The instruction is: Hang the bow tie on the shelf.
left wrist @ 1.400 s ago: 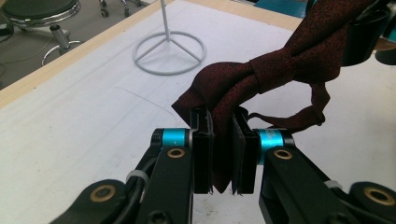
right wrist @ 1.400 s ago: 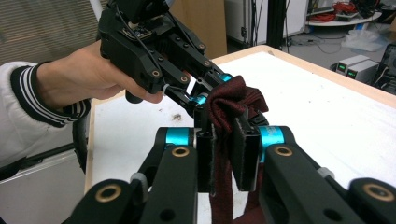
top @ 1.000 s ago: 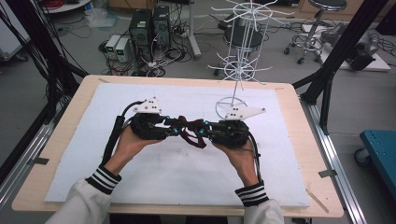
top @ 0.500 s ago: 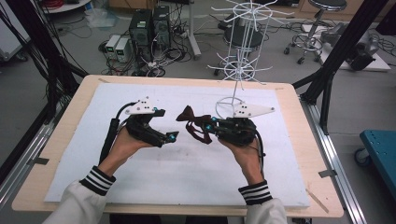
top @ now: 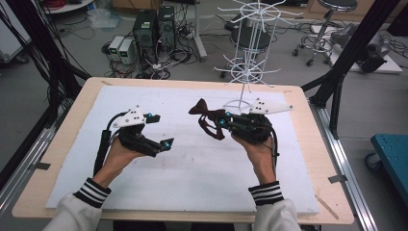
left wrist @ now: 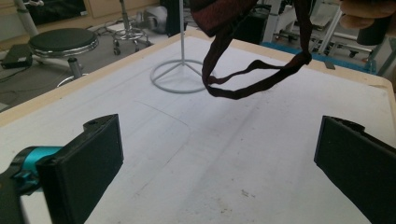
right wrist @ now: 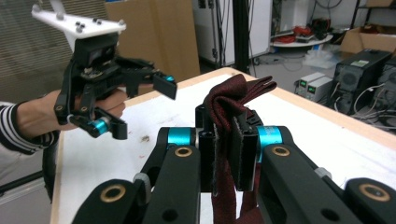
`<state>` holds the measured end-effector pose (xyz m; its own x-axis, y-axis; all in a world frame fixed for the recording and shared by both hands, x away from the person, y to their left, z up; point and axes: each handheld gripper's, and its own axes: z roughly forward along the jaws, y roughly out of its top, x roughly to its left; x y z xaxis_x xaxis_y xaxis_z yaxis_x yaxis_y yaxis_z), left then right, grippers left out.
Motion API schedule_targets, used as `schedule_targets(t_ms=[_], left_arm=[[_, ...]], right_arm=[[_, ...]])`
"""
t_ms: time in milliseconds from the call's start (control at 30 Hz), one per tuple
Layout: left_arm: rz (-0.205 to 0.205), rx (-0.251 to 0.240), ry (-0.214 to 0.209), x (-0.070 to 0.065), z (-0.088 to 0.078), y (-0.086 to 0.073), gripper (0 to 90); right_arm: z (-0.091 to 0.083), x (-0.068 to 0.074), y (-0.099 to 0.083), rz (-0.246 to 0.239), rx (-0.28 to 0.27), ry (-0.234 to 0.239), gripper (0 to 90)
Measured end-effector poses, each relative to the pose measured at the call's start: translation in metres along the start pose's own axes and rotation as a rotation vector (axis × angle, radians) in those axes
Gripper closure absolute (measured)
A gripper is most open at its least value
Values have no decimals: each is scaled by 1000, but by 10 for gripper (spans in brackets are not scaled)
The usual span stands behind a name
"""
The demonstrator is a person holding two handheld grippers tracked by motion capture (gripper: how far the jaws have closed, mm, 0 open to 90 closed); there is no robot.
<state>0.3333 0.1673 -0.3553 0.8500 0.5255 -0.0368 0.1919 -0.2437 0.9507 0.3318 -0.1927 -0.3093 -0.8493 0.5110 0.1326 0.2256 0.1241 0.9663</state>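
The right tongs [top: 222, 121] are clamping a dark red bow tie [top: 206, 117], the bow bunched between the pads and the strap [left wrist: 254, 81] hanging in a loose loop below, clear of the white surface [top: 202, 168]. The left tongs [top: 159, 131] are standing wide apart, holding nothing, well apart from the tie. From where I am standing, the job looks like getting the strap onto the white wire rack [top: 250, 53] at the far edge. To do that well, I would say the right hand [top: 257, 147] should be lifting the tie high enough that the loop is hanging free, then approaching one arm of the rack squarely, perhaps with the left tongs spreading the strap so it is opening wide. The grip seems firm, though the cloth is soft and could be slipping. The right forearm is reaching forward with the wrist raised; the left hand [top: 119, 156] is resting low, palm up, its tongs pointing toward the tie.
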Motion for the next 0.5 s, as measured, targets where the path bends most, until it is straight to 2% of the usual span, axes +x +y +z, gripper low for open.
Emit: schedule_targets(t_ms=[233,300,500], left_arm=[[7,-44,-3,3,-11,-16,17],[-8,-56,-5,4,-15,-22,17],[13,-101,-1,4,-26,-34,17]], right_arm=[[-1,-5,9,2,-14,-18,842],[-1,-7,12,1,-20,-26,841],[-2,-12,20,2,-35,-47,841]])
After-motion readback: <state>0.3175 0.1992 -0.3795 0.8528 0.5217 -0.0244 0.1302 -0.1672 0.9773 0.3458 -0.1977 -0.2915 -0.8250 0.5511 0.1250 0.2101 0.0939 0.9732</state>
